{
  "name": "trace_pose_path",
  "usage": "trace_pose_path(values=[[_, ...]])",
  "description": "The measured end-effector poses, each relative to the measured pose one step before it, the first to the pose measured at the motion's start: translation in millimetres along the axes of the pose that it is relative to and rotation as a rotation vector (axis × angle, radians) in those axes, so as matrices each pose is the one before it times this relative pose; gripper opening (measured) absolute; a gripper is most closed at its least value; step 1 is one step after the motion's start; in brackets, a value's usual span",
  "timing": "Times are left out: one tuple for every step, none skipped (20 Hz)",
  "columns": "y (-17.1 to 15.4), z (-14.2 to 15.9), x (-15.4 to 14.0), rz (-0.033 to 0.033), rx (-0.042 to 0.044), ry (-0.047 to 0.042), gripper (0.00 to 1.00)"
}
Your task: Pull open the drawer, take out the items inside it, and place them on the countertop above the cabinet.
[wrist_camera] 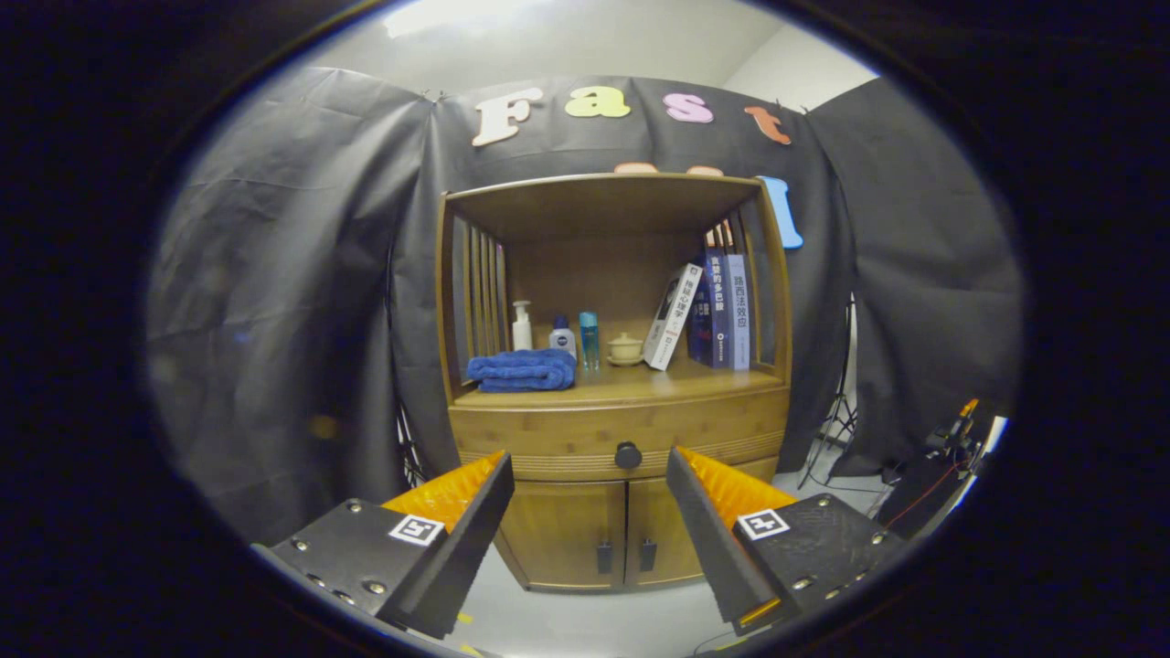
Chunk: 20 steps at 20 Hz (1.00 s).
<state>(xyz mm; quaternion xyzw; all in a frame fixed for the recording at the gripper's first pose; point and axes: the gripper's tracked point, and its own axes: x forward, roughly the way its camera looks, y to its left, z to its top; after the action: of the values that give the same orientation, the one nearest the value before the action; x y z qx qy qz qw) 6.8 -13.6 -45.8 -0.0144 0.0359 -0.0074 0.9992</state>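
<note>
A: The gripper (590,484) sits low in the frame with its fingers spread wide, holding nothing.

B: And the drawer (620,439)?

A: Shut, well beyond the fingers at lower centre. Its dark knob (628,455) shows in the gap between the tips. I'd go straight in, level, pinch the knob and pull squarely back.

B: Anything in the way?

A: Nothing between. Higher up, the countertop (695,379) carries a blue towel (523,370), bottles (553,334), a small cup (625,348) and books (708,315); its front centre looks free.
</note>
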Motion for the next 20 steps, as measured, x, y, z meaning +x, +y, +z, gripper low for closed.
trace_pose_path(values=[[-0.34, -0.49, 0.32, 0.00032, -0.00120, 0.00182, 1.00], [-1.65, -1.68, 0.08, -0.00172, -0.00327, 0.00113, 1.00], [-0.79, 0.02, 0.55, -0.00177, -0.00369, 0.00048, 1.00], [-1.03, -1.69, -0.53, -0.00183, -0.00259, 0.00076, 1.00], [-1.24, -0.36, 0.38, -0.00171, -0.00130, -0.00026, 1.00], [-1.47, -0.42, 0.31, -0.00260, -0.00035, -0.00066, 1.00], [-1.95, 0.13, 0.65, -0.00325, 0.00035, -0.00055, 1.00], [-1.39, -0.58, 0.34, -0.00325, -0.00015, -0.00116, 1.00], [-1.33, 0.83, 0.45, -0.00321, -0.00007, -0.00310, 1.00], [-1.79, 0.63, 0.95, -0.00299, -0.00025, -0.00542, 1.00], [-0.22, 1.06, 1.85, 0.00068, -0.00433, -0.00668, 1.00], [-1.25, -0.36, 2.76, -0.00375, -0.00930, -0.00612, 1.00], [-2.43, -0.46, 4.56, -0.00848, -0.01120, -0.01022, 1.00], [-2.71, -1.40, 6.02, -0.00771, -0.00975, -0.00863, 1.00], [-0.92, -4.00, 7.94, -0.00296, -0.00956, -0.00235, 1.00], [-0.69, -5.50, 8.69, -0.00565, -0.00992, -0.00012, 1.00], [-2.73, -4.48, 9.73, -0.00801, -0.00737, 0.00154, 1.00], [-3.52, -6.41, 10.30, -0.01171, -0.00179, 0.00097, 1.00], [-1.71, -6.42, 10.37, -0.00465, 0.00005, 0.00544, 1.00], [0.84, -7.50, 10.72, 0.00279, 0.00209, 0.00387, 1.00]])
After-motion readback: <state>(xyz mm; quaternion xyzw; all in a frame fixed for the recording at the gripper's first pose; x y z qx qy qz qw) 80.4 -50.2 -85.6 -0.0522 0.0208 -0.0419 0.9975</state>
